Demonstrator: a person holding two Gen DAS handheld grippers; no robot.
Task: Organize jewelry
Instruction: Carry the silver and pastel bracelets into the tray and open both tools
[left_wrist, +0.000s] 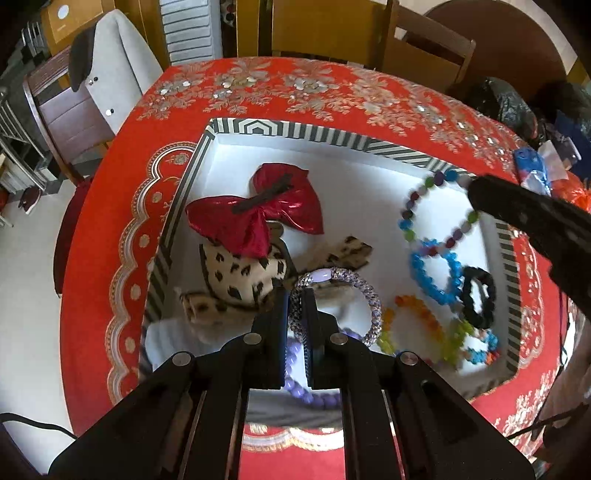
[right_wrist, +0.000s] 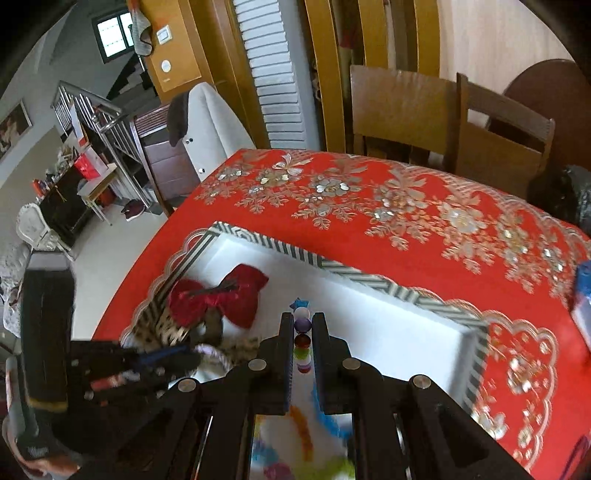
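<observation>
A striped-rim white tray (left_wrist: 291, 133) sits on the red tablecloth. My left gripper (left_wrist: 295, 295) is shut on a silver-purple braided bracelet (left_wrist: 369, 299) and holds it above the tray. My right gripper (right_wrist: 302, 321) is shut on a multicolored bead bracelet (right_wrist: 303, 338), which hangs over the tray's right side in the left wrist view (left_wrist: 410, 206). In the tray lie a red bow (left_wrist: 255, 214), leopard-print bows (left_wrist: 243, 273), a blue bead bracelet (left_wrist: 436, 273), a black scrunchie (left_wrist: 478, 299), an orange-yellow bead bracelet (left_wrist: 417, 321) and purple beads (left_wrist: 314, 397).
Wooden chairs (right_wrist: 402, 122) stand behind the table. A chair with a grey jacket (left_wrist: 107, 70) stands at the left. Black bags (left_wrist: 513, 99) and a blue packet (left_wrist: 532, 166) lie at the table's right edge. The floor drops off to the left.
</observation>
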